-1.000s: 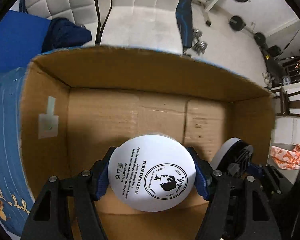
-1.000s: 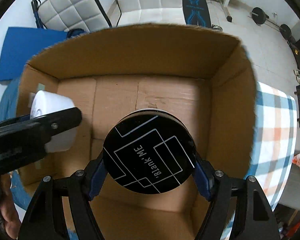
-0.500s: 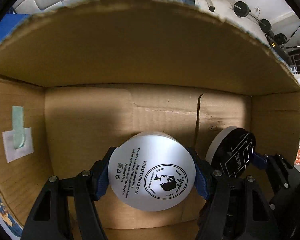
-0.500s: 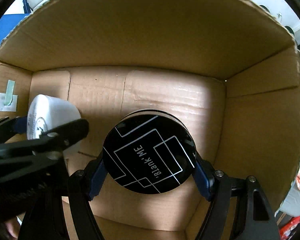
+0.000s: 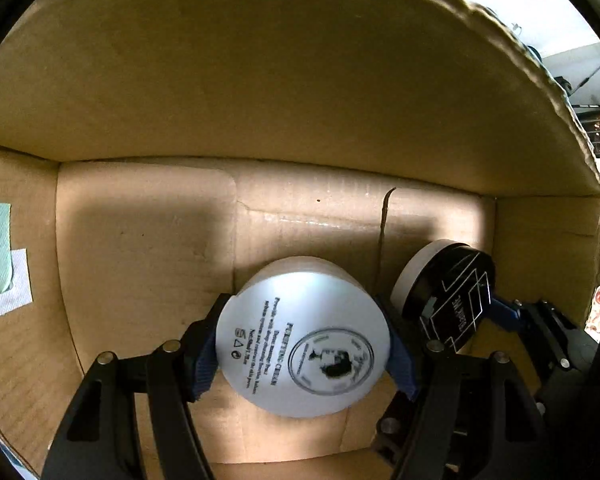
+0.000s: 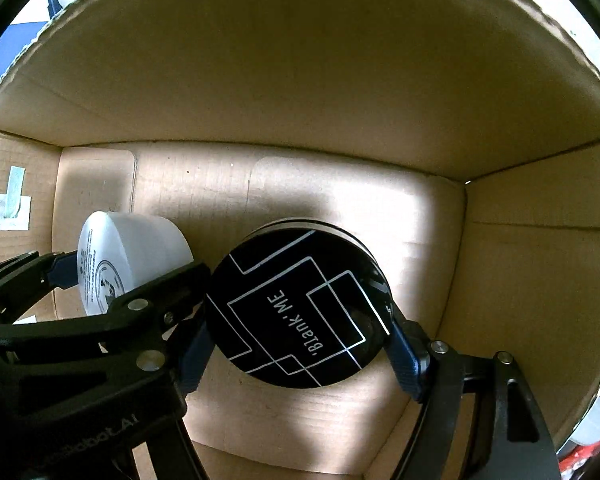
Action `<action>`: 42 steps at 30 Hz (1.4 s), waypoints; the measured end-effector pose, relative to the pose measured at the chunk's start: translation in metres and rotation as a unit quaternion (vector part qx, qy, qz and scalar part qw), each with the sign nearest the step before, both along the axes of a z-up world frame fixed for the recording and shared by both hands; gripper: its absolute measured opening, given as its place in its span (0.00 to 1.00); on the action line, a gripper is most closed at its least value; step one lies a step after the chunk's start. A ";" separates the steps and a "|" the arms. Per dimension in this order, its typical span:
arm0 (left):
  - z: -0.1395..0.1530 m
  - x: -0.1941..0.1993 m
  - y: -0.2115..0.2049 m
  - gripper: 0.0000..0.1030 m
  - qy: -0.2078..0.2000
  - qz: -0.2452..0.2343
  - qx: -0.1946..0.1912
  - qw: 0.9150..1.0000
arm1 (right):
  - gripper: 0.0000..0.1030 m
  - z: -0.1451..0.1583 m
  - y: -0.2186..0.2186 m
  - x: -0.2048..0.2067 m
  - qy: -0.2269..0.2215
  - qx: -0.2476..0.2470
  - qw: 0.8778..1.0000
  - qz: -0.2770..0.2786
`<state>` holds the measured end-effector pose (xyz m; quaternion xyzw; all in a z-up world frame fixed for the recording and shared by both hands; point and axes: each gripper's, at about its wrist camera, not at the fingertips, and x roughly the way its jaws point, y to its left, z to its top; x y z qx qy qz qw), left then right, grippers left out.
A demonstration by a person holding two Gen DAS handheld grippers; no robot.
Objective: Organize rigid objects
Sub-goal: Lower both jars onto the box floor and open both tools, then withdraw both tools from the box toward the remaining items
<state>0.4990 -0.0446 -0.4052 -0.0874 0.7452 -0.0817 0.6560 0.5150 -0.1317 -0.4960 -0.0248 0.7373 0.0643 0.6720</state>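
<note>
My left tool (image 5: 303, 344): black w/ blue pads, on white jar (image 5: 304, 340) w/ black print & round logo. My right tool (image 6: 298, 332): same black/blue, on black tin (image 6: 296, 308) w/ white line pattern & lettering, pale rim. Cardboard box (image 6: 300, 80) plain brown; white patch w/ mint-green tape strip (image 5: 0, 248) on its left wall.

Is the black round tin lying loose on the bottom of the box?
No, the black round tin is squeezed between the right tongs, inside the cardboard box.
</note>
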 end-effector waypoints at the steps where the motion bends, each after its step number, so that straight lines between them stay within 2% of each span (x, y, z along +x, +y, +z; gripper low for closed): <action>1: 0.000 0.001 0.001 0.69 0.004 0.002 0.003 1.000 | 0.76 0.000 0.000 0.002 0.004 0.000 1.000 0.000; 5: 0.004 0.007 0.004 0.75 0.010 0.002 0.012 1.000 | 0.76 -0.001 0.002 0.001 0.017 0.000 1.000 -0.004; 10: 0.018 0.011 0.012 0.90 0.001 -0.004 0.031 1.000 | 0.81 0.003 0.007 0.010 0.022 0.000 1.000 -0.010; 15: 0.039 0.015 0.018 0.98 -0.029 -0.023 0.066 0.997 | 0.87 0.015 0.012 0.007 0.011 -0.017 1.000 -0.016; 17: 0.050 0.016 0.020 0.99 -0.039 -0.025 0.069 0.997 | 0.89 0.021 0.012 0.002 0.005 -0.020 1.000 -0.018; 20: 0.066 0.009 0.025 0.99 -0.053 -0.021 0.064 0.996 | 1.00 0.029 0.013 -0.002 0.002 -0.005 1.000 -0.030; 25: 0.078 -0.020 0.020 1.00 -0.082 -0.015 0.067 0.994 | 1.00 0.055 0.016 -0.017 -0.028 -0.020 0.999 -0.042; 32: 0.115 -0.063 0.022 1.00 -0.133 -0.006 0.073 0.988 | 1.00 0.091 0.022 -0.048 -0.052 -0.022 0.997 -0.052; 36: 0.126 -0.085 0.023 1.00 -0.157 -0.012 0.081 0.984 | 1.00 0.119 0.005 -0.069 -0.073 -0.016 0.995 -0.062; 39: 0.141 -0.106 0.023 1.00 -0.171 -0.011 0.079 0.982 | 1.00 0.148 0.001 -0.097 -0.096 -0.020 0.993 -0.060; 42: 0.157 -0.123 0.021 1.00 -0.187 -0.012 0.076 0.979 | 1.00 0.155 -0.001 -0.126 -0.112 -0.020 0.992 -0.059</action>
